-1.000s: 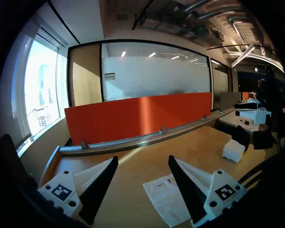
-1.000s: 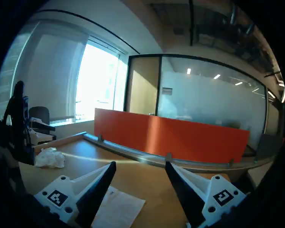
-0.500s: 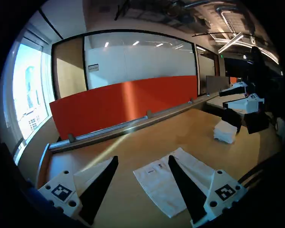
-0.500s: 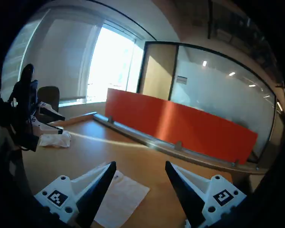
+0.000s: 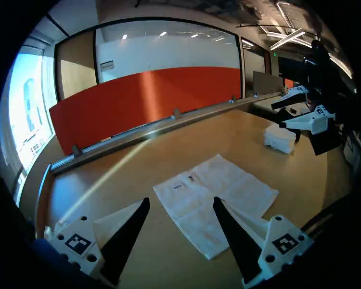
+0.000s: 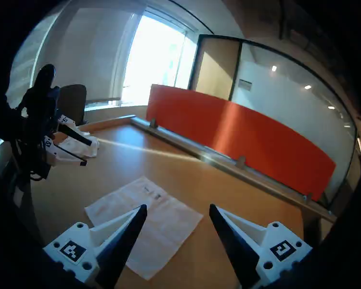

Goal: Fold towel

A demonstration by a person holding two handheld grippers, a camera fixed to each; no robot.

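Towel (image 5: 228, 185) lies spread flat on the wooden worktop (image 5: 132, 164), white, with a small tag near its far edge and faint fold creases across it. It sits near the worktop's near edge, well short of the orange divider (image 5: 147, 98) that runs along the far side.

In the left gripper view, the left gripper (image 5: 180, 199) hangs above the near part of the towel, its fingers wide apart and holding nothing; one finger overlaps the towel's near side in the picture, the other stands over bare wood. In the right gripper view, the right gripper (image 6: 177, 206) is likewise spread and empty, over the towel's near corner from the other side.

A second white cloth (image 5: 279, 137), bunched into a small heap, lies on the worktop well apart from the towel. A bright window (image 6: 156, 62) and a dark chair (image 6: 72, 98) stand beyond the worktop.
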